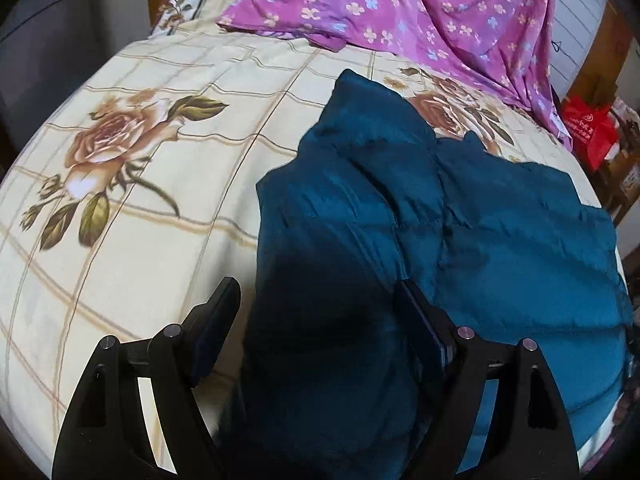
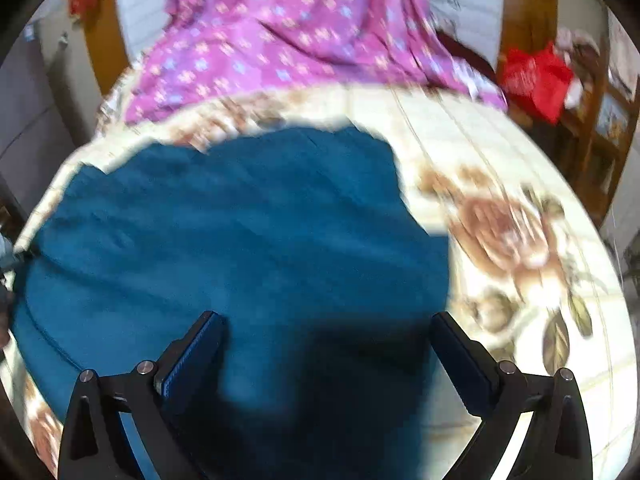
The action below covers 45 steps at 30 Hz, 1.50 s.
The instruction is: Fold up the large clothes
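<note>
**Both grippers spread wide over teal jacket on bed**

Left gripper (image 1: pixel 316 300): jaws are spread wide, nothing is clamped. A raised fold of the teal jacket (image 1: pixel 400 216) is seen between the fingers (image 1: pixel 218 312); the right-hand pad is pressed against or just beside the fabric, contact cannot be confirmed.

Right gripper (image 2: pixel 326 334): jaws are also held wide, nothing gripped. It is positioned above the jacket (image 2: pixel 224 232), with its shadow cast on the cloth. The view is motion-blurred, so height over the fabric cannot be told.

The jacket is laid, partly bunched, on the cream rose-print bedsheet (image 1: pixel 152 152). Further back, a purple floral cloth (image 1: pixel 400 8) is spread over the far end of the bed. A red bag (image 1: pixel 588 128) is seen beyond the bed edge, beside wooden furniture.
</note>
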{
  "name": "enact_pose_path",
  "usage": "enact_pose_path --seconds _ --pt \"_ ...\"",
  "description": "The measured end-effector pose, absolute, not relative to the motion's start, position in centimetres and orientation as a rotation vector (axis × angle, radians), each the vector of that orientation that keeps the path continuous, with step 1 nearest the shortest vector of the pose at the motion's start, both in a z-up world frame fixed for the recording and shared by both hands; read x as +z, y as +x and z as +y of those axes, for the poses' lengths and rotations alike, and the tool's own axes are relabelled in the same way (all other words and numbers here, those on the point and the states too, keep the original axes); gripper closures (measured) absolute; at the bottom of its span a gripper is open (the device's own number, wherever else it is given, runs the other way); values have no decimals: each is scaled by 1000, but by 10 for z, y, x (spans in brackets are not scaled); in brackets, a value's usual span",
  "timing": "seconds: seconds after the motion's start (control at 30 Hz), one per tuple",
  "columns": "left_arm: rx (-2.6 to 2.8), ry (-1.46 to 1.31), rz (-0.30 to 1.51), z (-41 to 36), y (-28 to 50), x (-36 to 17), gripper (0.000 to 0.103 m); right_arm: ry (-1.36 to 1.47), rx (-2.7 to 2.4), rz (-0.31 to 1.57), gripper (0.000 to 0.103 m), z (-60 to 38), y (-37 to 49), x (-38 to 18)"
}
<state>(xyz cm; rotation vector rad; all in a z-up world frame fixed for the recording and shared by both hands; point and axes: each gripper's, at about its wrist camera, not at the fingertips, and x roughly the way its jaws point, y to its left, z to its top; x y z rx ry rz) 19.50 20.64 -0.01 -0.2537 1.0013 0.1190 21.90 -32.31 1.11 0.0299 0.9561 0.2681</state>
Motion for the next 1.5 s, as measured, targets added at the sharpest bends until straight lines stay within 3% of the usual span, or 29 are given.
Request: enact_pose_path --seconds 0.13,0.27,0.37,0.57,0.67,0.73,0.8,0.83,0.9,1.0,1.2,1.5 --pt "22 -267 1058 216 217 -3 21 201 293 987 0 -366 227 -3" --pt "-100 -437 1158 238 239 -24 6 382 406 991 0 -387 233 -20" --pt "-146 -438 1129 242 243 -23 2 416 501 979 0 -387 236 -26" --pt "-296 -395 1146 226 244 -18 1 454 777 949 0 -368 239 -40" --pt "-335 -347 1124 217 242 -15 8 441 798 945 0 -359 242 -39" --pt "-327 -344 1088 216 237 -14 21 443 783 940 3 -357 244 -41" --pt "-296 -317 1029 215 227 -9 44 437 746 939 16 -355 246 -41" --pt "-288 -307 1006 213 223 -8 49 431 742 940 18 -352 250 -39" --pt "-256 -280 957 210 212 -7 64 367 750 917 35 -340 247 -31" --pt "-180 -236 894 199 205 -7 74 262 728 859 56 -334 239 -14" --pt "-62 -204 818 183 192 6 84 142 610 733 72 -329 211 21" --pt "-127 -215 800 167 139 62 85 125 491 624 75 -352 134 80"
